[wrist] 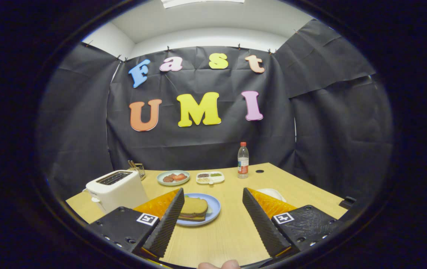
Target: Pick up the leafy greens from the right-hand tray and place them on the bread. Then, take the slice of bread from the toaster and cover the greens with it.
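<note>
A: Wooden table (236, 231) first, since it carries everything. What stands on it?

B: Biggest is the toaster (118, 190) by the left edge. I cannot make out a slice in its slots from this angle.

A: And the plate?

B: It (213, 209) sits mid-table, just ahead of the gripper (211, 224). On it lies bread (195, 207) with a darker layer under it and a pale green sliver peeking out at the right side. Whether that is the greens I cannot tell.

A: So how far along is the job?

B: Hard to judge. It may be a finished stack, or only the base slice on a filling. If it is the base, both steps are left: greens onto the bread, then the toaster slice on top.

A: The right-hand tray?

B: A white dish (273, 193) shows behind the right finger, near the right edge. Its contents are hidden.

A: What is the gripper doing?

B: It is spread wide and grasps nothing. The bread lies close beside the left finger's tip, not touching.

A: Smaller things?

B: Along the far edge are a bottle (243, 160), a plate of reddish food (173, 177), and a small divided tray (210, 177).
</note>
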The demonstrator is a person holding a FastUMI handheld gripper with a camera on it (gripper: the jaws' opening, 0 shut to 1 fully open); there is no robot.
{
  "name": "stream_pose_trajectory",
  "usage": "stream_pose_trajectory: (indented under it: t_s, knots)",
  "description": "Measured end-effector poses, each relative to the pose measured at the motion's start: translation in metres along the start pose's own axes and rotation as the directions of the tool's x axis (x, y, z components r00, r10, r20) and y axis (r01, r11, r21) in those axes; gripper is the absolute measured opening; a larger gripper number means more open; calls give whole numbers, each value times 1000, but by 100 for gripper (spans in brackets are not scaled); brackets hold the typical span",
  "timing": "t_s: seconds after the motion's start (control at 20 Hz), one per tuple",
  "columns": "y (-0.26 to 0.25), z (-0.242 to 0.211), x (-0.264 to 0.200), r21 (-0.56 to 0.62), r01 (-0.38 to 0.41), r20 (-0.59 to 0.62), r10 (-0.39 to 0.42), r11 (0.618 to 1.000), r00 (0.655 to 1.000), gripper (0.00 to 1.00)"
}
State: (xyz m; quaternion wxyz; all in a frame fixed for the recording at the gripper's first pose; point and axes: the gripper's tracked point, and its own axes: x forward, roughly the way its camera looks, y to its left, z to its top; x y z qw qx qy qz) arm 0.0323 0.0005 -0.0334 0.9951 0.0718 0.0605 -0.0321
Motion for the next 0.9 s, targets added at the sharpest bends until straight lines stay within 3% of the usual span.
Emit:
stream_pose_trajectory:
  t_s: [0.3,0.9]
  knots:
    - [9,-17,-51,-22,-15,2,15,1000,1000,96]
    - [14,-9,-48,-12,2,-1,-2,1000,1000,96]
